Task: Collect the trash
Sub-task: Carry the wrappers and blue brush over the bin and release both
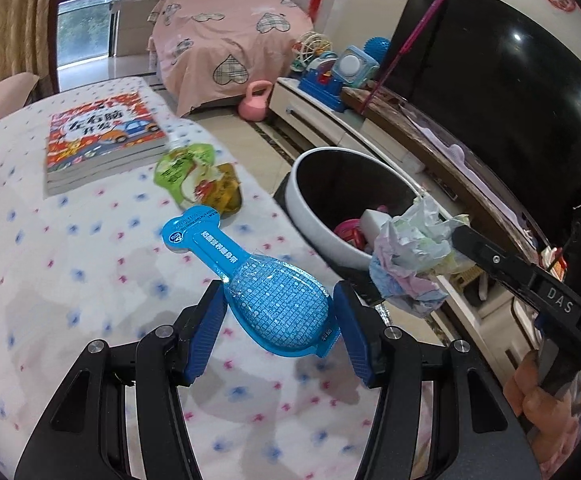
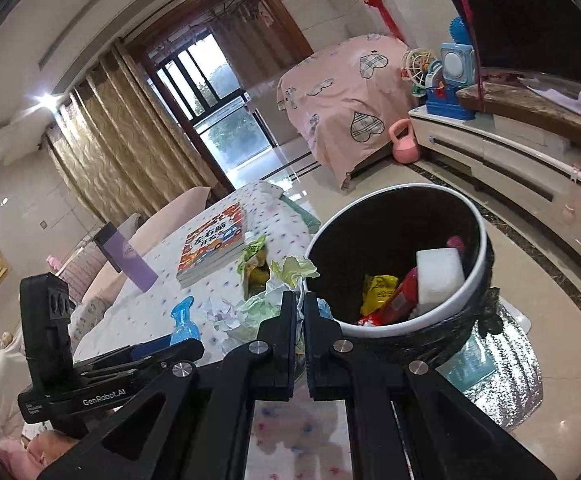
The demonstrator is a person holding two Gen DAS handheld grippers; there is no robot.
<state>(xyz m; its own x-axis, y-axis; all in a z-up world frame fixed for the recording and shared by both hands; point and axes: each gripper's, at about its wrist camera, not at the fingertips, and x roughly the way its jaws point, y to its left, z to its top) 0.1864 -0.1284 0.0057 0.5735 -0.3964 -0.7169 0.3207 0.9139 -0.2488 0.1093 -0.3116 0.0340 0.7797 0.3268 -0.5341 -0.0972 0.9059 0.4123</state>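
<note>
1. Step in hand (judged): two pieces of trash are being carried from the tabletop (image 1: 70, 280) to the trash bin (image 2: 478, 216), which stands just beside the tabletop's edge; neither piece has been dropped in yet.
2. Right gripper (image 2: 299, 300): its fingers are drawn nearly together and pinch a crumpled paper wad (image 1: 414, 252). In the left wrist view the wad hangs at the bin's near rim, over the gap between bin and tabletop rather than squarely above the opening.
3. Left gripper (image 1: 278, 320): its blue-padded fingers (image 1: 206, 332) sit on either side of the wide, rounded end of a blue plastic sachet (image 1: 258, 280). The left pad touches the sachet; the right pad sits at its edge, so a light grip seems likely but cannot be confirmed. The sachet's narrow neck points away from the fingers, toward the bin's left side.
4. Remaining trash: a green-and-yellow pouch (image 1: 198, 180) lies on the tabletop, left of the bin and beyond the sachet, touching the corner of a stack of books (image 1: 102, 140).
5. Bin contents: a white block (image 2: 438, 276), a red packet (image 2: 400, 300) and a yellow wrapper (image 2: 378, 286) already lie inside.
6. Next move (judged): bring the wad fully over the bin's opening and part the right fingers; then carry the sachet across likewise.
</note>
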